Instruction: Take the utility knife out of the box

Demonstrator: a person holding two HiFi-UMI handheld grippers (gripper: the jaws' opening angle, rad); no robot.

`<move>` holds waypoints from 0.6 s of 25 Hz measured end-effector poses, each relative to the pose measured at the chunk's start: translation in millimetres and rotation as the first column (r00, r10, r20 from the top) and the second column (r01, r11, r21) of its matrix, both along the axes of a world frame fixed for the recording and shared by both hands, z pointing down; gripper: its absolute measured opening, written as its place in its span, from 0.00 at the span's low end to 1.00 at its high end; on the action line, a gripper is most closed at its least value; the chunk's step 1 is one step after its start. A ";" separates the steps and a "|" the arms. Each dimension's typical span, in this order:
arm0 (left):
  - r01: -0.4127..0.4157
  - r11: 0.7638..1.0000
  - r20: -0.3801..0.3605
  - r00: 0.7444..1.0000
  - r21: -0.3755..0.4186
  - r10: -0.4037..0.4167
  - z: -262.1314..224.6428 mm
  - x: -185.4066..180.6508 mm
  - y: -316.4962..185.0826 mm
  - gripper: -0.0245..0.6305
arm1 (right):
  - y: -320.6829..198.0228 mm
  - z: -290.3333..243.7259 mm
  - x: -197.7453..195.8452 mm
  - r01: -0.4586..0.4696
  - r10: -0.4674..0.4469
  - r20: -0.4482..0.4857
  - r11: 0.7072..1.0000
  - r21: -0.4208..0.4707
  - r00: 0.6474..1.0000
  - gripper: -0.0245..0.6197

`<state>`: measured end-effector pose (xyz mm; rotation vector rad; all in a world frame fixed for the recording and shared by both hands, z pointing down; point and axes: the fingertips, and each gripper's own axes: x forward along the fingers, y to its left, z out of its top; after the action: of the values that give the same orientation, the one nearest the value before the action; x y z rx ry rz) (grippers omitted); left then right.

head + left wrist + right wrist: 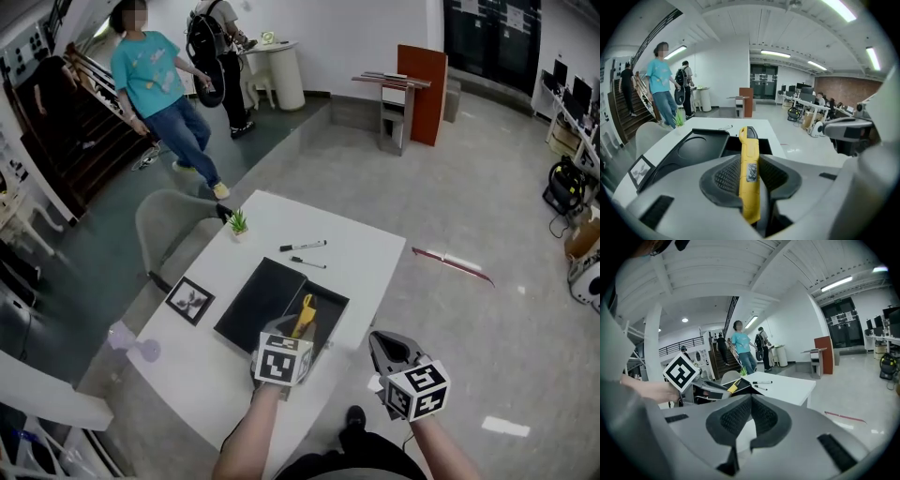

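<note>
The left gripper's point(751, 157) ribbed pads press on both sides of a yellow utility knife point(750, 173), gripping it about mid-length. Its black-tipped front end sticks out past the jaws. In the head view the knife point(305, 314) slants up from this gripper point(300, 326) over the open black box point(330, 302); whether it still touches the box cannot be told.

The right gripper point(751, 397) has its jaws together with nothing between them. It hangs off the table's near edge, just right of the left one point(394, 352).

The box's lid point(261, 300) lies flat against the box's left side on the white table point(375, 253). Farther back lie two markers point(302, 246), a small plant point(238, 223) and, to the left, a picture frame point(190, 300). A person in a teal shirt point(155, 84) walks beyond the table.
</note>
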<state>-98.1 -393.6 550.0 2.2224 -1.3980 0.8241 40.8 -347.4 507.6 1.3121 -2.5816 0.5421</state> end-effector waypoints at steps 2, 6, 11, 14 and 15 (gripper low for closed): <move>0.022 0.999 -0.037 0.999 0.031 -0.021 -12.8 -2.0 3.2 0.22 | 2.2 -4.2 -1.6 0.005 -0.005 -0.001 1.000 0.007 1.000 0.04; 0.045 0.996 -0.082 0.996 0.078 -0.038 -34.0 -5.7 12.9 0.22 | 6.5 -10.1 -4.5 0.012 -0.012 0.001 1.000 0.019 1.000 0.04; 0.065 0.990 -0.112 0.992 0.129 -0.050 -54.8 -11.9 26.9 0.22 | 9.0 -16.7 -9.7 0.020 -0.020 0.006 0.999 0.035 1.000 0.04; 0.082 0.984 -0.127 0.990 0.161 -0.061 -66.1 -16.8 34.9 0.22 | 7.8 -22.1 -10.9 0.019 -0.019 0.009 0.999 0.049 1.000 0.04; 0.089 0.981 -0.132 0.989 0.170 -0.067 -69.0 -18.7 38.0 0.22 | 7.6 -23.4 -11.0 0.018 -0.018 0.010 0.998 0.052 1.000 0.04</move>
<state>-116.8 -355.7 481.0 2.2873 -1.5373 0.5423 29.8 -339.8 484.2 1.3042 -2.6307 0.4832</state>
